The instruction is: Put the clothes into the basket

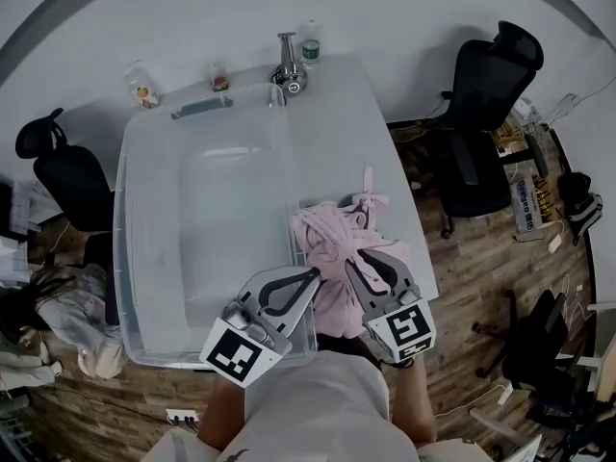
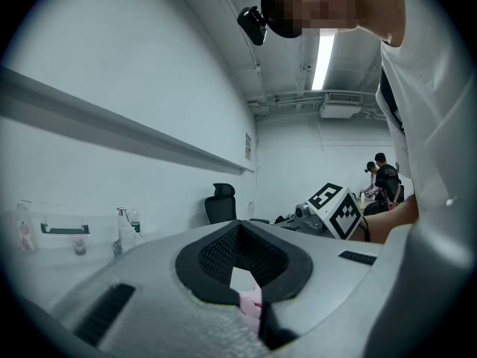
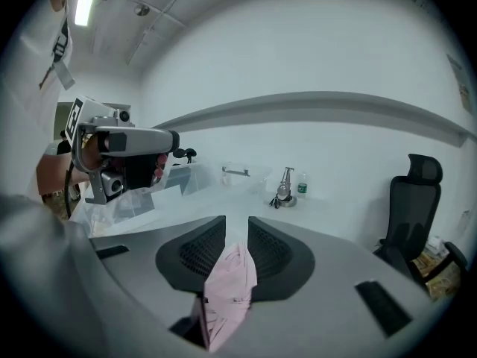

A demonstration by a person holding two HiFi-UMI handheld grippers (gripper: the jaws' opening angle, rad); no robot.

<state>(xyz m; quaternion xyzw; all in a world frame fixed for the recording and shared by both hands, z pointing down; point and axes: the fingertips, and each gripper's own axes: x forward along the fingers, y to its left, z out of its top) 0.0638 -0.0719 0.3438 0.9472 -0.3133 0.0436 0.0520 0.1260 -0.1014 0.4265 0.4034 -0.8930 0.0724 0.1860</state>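
A pink garment [image 1: 332,239] lies bunched on the white table [image 1: 346,133], just right of the big clear plastic basket [image 1: 123,210]. Both grippers are on the near end of this garment, close to my body. My left gripper [image 1: 310,275] sits at the basket's near right corner, its jaws together with a bit of pink garment [image 2: 251,304] caught between the pads. My right gripper [image 1: 352,260] is beside it on the right. In the right gripper view, a fold of pink garment [image 3: 229,289] fills the narrow slot between the jaws of the right gripper [image 3: 237,218]. The basket holds no clothes.
At the table's far edge stand a metal tap-like fixture [image 1: 289,70], a bottle [image 1: 310,46] and small containers [image 1: 142,87]. Black office chairs stand at the right [image 1: 486,114] and left [image 1: 67,176]. Light fabric lies on the wooden floor at the left [image 1: 58,316].
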